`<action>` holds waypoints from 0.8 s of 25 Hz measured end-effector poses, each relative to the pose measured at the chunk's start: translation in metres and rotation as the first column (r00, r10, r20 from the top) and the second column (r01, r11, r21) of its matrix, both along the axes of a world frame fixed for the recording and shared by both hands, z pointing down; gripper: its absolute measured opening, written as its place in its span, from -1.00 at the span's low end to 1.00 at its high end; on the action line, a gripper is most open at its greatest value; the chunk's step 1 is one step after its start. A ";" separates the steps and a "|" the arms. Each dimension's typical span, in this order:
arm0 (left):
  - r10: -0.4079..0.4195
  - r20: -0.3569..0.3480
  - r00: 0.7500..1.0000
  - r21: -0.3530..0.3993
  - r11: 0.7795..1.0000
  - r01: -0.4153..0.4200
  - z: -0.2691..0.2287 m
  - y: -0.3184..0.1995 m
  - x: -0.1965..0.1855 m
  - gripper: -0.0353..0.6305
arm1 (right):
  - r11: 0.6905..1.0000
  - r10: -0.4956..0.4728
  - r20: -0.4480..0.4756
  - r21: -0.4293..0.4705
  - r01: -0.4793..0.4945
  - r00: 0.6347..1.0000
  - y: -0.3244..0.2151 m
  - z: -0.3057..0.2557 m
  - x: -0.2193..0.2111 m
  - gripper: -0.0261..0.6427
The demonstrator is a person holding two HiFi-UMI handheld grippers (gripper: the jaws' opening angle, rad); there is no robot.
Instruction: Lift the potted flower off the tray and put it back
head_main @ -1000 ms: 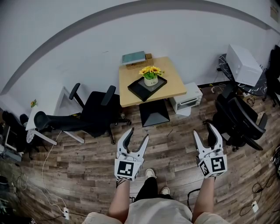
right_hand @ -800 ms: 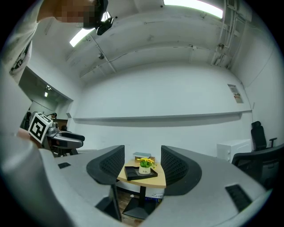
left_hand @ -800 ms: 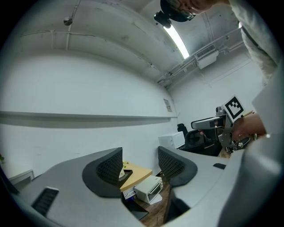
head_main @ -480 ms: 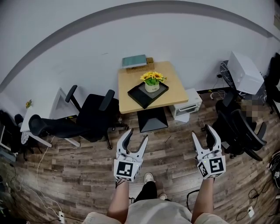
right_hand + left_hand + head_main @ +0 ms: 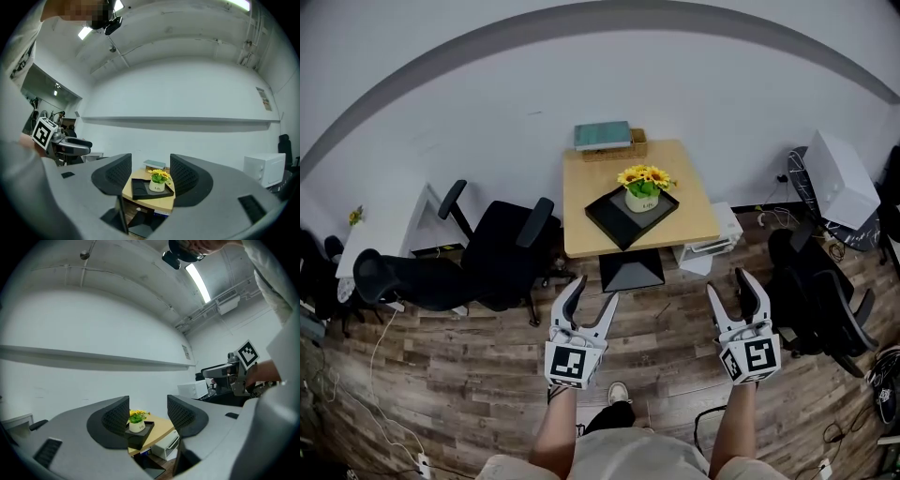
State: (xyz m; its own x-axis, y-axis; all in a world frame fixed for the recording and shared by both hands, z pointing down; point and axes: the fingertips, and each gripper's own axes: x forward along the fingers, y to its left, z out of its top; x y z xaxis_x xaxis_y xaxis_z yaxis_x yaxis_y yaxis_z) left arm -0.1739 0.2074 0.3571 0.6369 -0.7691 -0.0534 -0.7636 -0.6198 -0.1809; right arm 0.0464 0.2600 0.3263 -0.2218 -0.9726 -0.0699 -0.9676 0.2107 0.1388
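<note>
- A black chair [image 5: 502, 251] stands on the left, on the wood floor [image 5: 459, 375].
- The left claw [image 5: 596, 289] is let go, its jaws apart with nothing in them. It is near us, well away from the desk [image 5: 689, 223].
- The desk stands far off by the wall [image 5: 487, 112], and a black tray [image 5: 614, 217] lies on it.
- The potted flower [image 5: 642, 192] sits on the tray, yellow blooms in a white pot.
- The right claw [image 5: 727, 281] is let go too, jaws apart and gripping nothing.
- A white box [image 5: 842, 178] sits far right.

Jaws apart, empty
Far beyond the left gripper [image 5: 148, 405], a potted flower [image 5: 137, 423] stands on a tray [image 5: 142, 437].
</note>
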 end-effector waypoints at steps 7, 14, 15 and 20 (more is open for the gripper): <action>-0.011 -0.006 1.000 -0.024 1.000 0.011 0.005 -0.049 -0.025 -0.18 | 0.999 -0.026 -0.034 -0.019 0.026 0.999 -0.053 0.001 -0.029 -0.15; -0.002 -0.005 1.000 -0.040 0.999 0.002 0.009 -0.090 -0.038 -0.18 | 0.999 -0.020 -0.042 -0.027 0.019 0.999 -0.093 0.001 -0.041 -0.15; 0.002 -0.006 1.000 -0.039 0.999 -0.002 0.009 -0.096 -0.038 -0.18 | 0.999 -0.020 -0.044 -0.028 0.019 0.999 -0.099 0.000 -0.043 -0.15; 0.033 -0.006 0.999 -0.017 0.999 -0.033 0.003 -0.119 -0.039 -0.18 | 0.999 -0.015 -0.060 -0.031 0.013 0.998 -0.118 -0.002 -0.050 -0.15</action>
State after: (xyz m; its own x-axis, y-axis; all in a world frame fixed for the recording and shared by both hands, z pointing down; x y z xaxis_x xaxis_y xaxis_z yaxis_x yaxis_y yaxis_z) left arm -0.2129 0.0886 0.3606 0.6619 -0.7483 -0.0446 -0.7435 -0.6479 -0.1656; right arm -0.0039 0.1419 0.3239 -0.2380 -0.9709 -0.0267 -0.9547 0.2288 0.1901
